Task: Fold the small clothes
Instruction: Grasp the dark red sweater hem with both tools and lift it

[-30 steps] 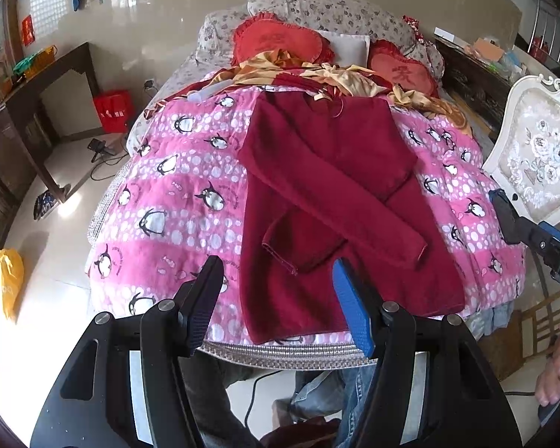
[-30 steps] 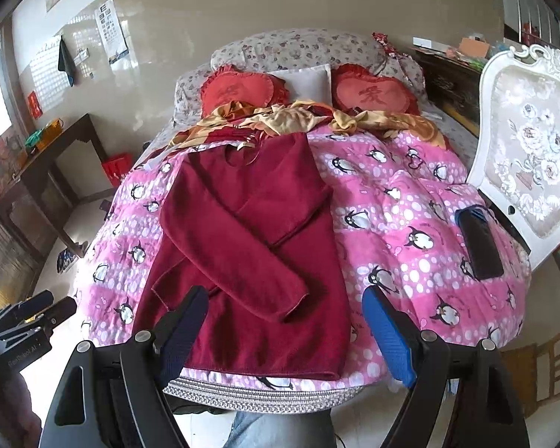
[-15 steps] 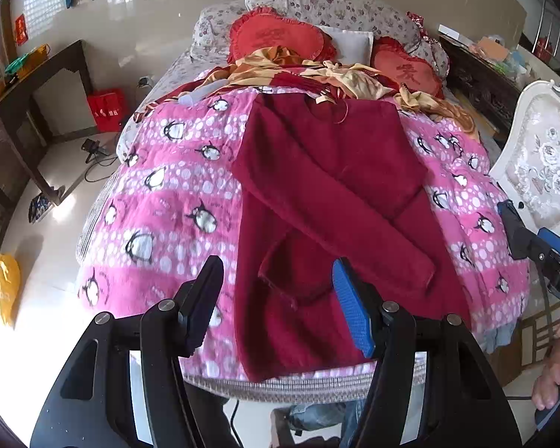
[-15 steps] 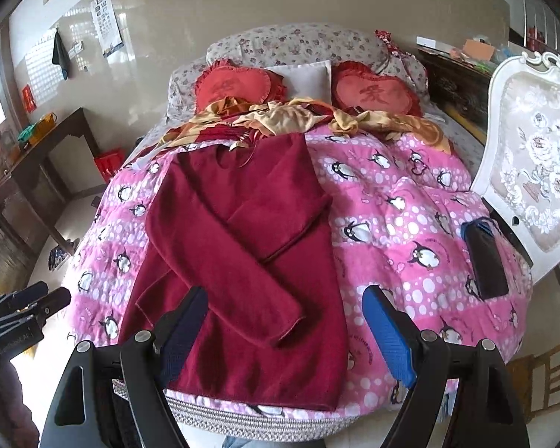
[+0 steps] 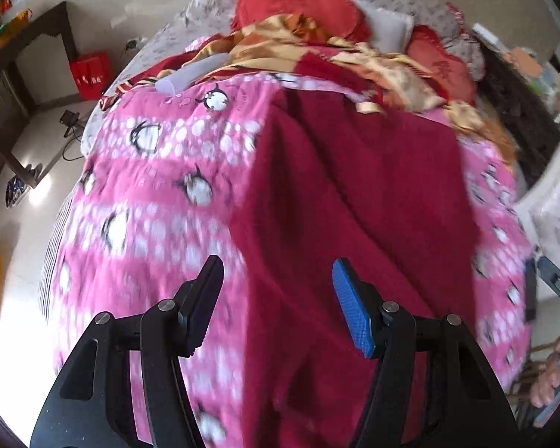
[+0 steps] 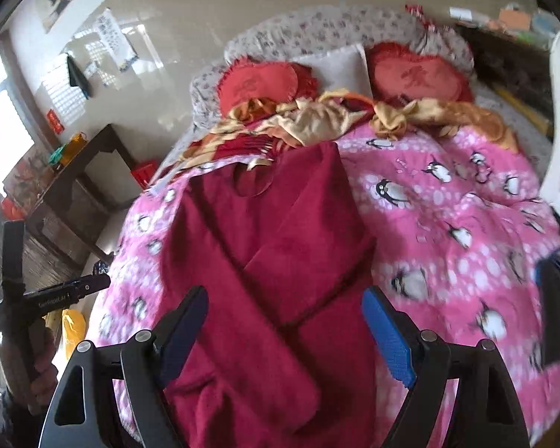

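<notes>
Crimson fleece sweater (image 6: 272,261) lies flat on the pink penguin quilt (image 6: 448,205), sleeves already crossed inward; body folds remain. Left claw (image 5: 276,295) and right claw (image 6: 285,330) hover wide, empty.

Left wrist view motion-blurred throughout; penguin quilt (image 5: 160,201) print smeared near the bottom, sweater (image 5: 354,201) folds and sleeve edges unreadable; sweater hem cut off by bottom edge behind left gripper (image 5: 278,308) body; right gripper (image 5: 556,291) only partly in at right edge, jaws not readable there; hand (image 5: 545,384) holding it clipped. Right wrist view: sweater (image 6: 272,246) lower part hidden behind right gripper (image 6: 283,332) frame; dark object (image 6: 554,317) on quilt (image 6: 448,201) blurred, identity unclear; cushion (image 6: 414,74) characters too soft to read; wall poster (image 6: 112,37) text too small.
</notes>
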A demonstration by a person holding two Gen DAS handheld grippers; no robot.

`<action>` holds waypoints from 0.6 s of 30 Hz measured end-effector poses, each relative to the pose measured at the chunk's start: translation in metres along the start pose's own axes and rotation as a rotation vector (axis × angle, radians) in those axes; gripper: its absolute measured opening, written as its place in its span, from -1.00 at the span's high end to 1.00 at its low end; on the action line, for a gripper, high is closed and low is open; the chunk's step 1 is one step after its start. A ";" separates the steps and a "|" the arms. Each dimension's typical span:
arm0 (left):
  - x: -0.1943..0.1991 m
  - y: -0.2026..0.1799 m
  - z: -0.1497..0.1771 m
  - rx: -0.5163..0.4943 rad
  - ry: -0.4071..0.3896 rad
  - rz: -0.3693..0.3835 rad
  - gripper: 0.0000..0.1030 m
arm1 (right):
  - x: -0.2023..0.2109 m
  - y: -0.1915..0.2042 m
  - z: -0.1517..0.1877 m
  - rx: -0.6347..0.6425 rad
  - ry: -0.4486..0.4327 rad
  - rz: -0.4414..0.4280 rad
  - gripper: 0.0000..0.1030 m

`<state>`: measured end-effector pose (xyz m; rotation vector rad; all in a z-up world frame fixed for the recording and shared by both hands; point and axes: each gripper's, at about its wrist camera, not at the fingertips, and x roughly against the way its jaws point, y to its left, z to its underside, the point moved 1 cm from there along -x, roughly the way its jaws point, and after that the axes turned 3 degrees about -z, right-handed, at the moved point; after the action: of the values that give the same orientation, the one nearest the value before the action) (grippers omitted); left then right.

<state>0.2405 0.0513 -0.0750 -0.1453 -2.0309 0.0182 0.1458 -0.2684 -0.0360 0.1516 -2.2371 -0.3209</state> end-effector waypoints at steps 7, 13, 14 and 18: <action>-0.092 0.012 -0.097 -0.012 0.045 0.032 -0.19 | -0.104 -0.054 -0.083 -0.086 0.079 -0.010 -0.57; -0.150 0.014 -0.142 -0.006 0.097 0.058 -0.18 | -0.172 -0.079 -0.141 -0.082 0.095 0.009 -0.44; -0.152 0.014 -0.148 -0.005 0.083 0.069 -0.14 | -0.186 -0.084 -0.147 -0.100 0.114 -0.005 -0.42; -0.156 0.006 -0.166 -0.032 0.063 0.033 0.36 | -0.212 -0.089 -0.159 -0.094 0.152 0.002 -0.03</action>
<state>0.4579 0.0318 -0.1402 -0.1970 -1.9663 0.0011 0.4029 -0.3360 -0.1226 0.1201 -2.0675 -0.3994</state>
